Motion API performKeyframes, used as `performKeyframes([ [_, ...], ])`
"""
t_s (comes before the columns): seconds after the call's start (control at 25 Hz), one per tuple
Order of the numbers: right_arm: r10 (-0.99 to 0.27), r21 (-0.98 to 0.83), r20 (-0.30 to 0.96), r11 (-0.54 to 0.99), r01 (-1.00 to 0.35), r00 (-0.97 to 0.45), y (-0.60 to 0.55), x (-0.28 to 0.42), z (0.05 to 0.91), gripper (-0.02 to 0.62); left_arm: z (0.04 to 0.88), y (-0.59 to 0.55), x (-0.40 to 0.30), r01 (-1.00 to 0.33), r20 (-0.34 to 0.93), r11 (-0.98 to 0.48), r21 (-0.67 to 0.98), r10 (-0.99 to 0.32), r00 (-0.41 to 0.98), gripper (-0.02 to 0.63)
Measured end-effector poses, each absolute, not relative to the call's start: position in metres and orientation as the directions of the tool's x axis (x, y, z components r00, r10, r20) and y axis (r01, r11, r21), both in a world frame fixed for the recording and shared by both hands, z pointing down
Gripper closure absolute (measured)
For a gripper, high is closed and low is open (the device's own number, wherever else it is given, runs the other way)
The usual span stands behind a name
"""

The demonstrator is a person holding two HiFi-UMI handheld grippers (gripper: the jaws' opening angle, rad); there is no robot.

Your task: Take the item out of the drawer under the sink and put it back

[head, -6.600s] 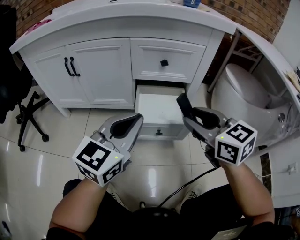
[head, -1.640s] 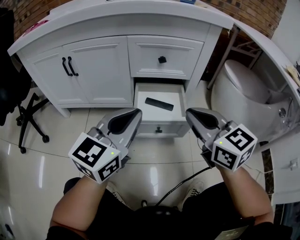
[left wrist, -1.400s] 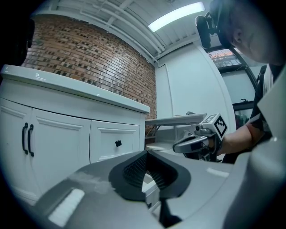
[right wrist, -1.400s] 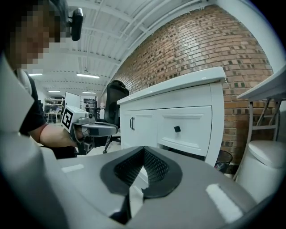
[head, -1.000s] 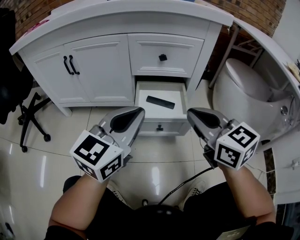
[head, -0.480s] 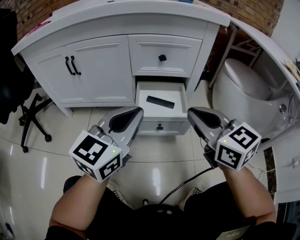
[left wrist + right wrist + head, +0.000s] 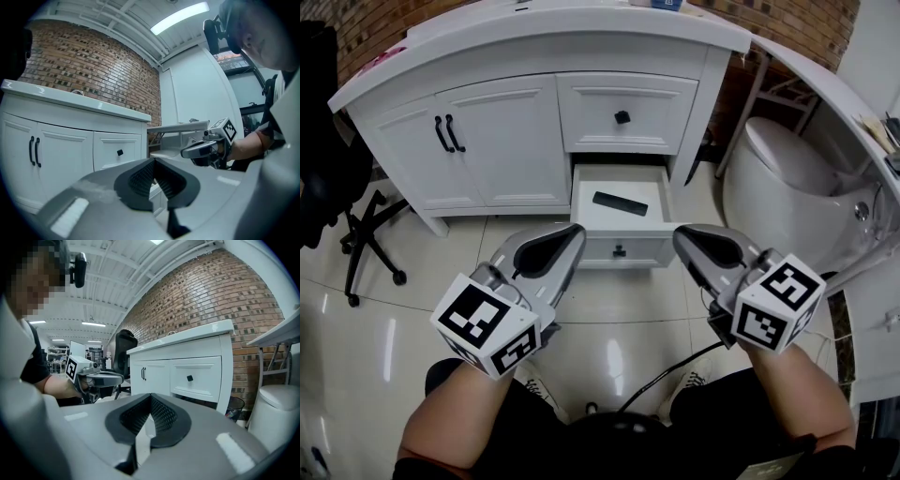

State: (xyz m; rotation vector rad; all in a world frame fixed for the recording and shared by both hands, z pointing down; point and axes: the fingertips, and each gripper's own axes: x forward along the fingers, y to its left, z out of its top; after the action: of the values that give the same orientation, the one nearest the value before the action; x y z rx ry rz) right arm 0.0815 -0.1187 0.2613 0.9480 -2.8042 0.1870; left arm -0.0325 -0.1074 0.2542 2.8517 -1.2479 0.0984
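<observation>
The lower drawer (image 7: 645, 247) of the white sink cabinet stands pulled out. A flat black item (image 7: 620, 202) lies on its floor, near the back. My left gripper (image 7: 577, 231) hangs shut and empty in front of the drawer's left corner, its pads meeting at the tip (image 7: 153, 161). At the drawer's right corner my right gripper (image 7: 678, 235) is shut too, nothing between its pads (image 7: 150, 396). Both stay short of the drawer front and touch nothing. Each gripper view shows the other gripper off to the side, the right one (image 7: 206, 149) and the left one (image 7: 96, 377).
Above the open drawer is a shut drawer with a black knob (image 7: 622, 116). Double doors (image 7: 483, 141) fill the cabinet's left. A white toilet (image 7: 787, 178) stands to the right, a black office chair (image 7: 342, 197) to the left. A cable (image 7: 680, 361) runs over the tiled floor.
Since the oldest frame the black item has appeared in the drawer and the right gripper has shut. Over the last second both grippers have drawn back from the drawer toward me.
</observation>
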Motion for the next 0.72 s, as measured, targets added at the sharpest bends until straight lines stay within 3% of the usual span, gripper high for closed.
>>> performKeyframes([
  [0.72, -0.640, -0.039, 0.192, 0.753, -0.657, -0.744, -0.092, 0.096, 0.255, 0.589, 0.250, -0.085, -0.041, -0.752, 0.058, -0.658, -0.023, -0.752, 0.656, 0.601],
])
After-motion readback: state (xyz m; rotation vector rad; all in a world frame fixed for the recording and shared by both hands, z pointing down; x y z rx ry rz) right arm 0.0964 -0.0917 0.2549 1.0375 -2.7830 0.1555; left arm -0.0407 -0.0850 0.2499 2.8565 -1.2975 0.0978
